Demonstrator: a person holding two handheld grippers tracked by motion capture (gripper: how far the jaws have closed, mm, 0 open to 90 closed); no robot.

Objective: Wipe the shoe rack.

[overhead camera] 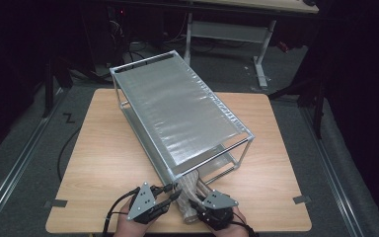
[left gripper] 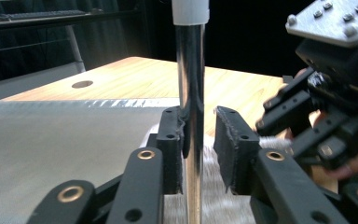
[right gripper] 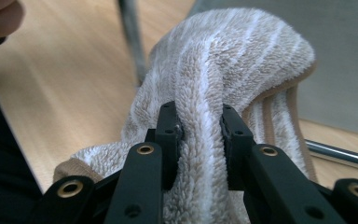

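Note:
A beige striped towel [overhead camera: 191, 183] lies at the table's near edge, one end under the low shelf of a metal wire rack [overhead camera: 177, 108]. My right gripper [right gripper: 199, 122] is shut on a raised fold of the towel [right gripper: 233, 56], and its pads sink into the pile. In the high view the right gripper [overhead camera: 196, 202] sits on the towel's right side. My left gripper [left gripper: 199, 127] straddles the rack's chrome corner post [left gripper: 189, 70]: the left pad touches it and the right pad stands off it. The left gripper [overhead camera: 174, 193] is at the rack's near corner.
The rack stands diagonally across the wooden table [overhead camera: 103, 148] and covers most of its middle. Its mesh shelf [left gripper: 51, 149] stretches left of the post. The right gripper [left gripper: 307, 116] is close by on the right in the left gripper view. A chrome rail [right gripper: 340, 155] runs low behind the towel.

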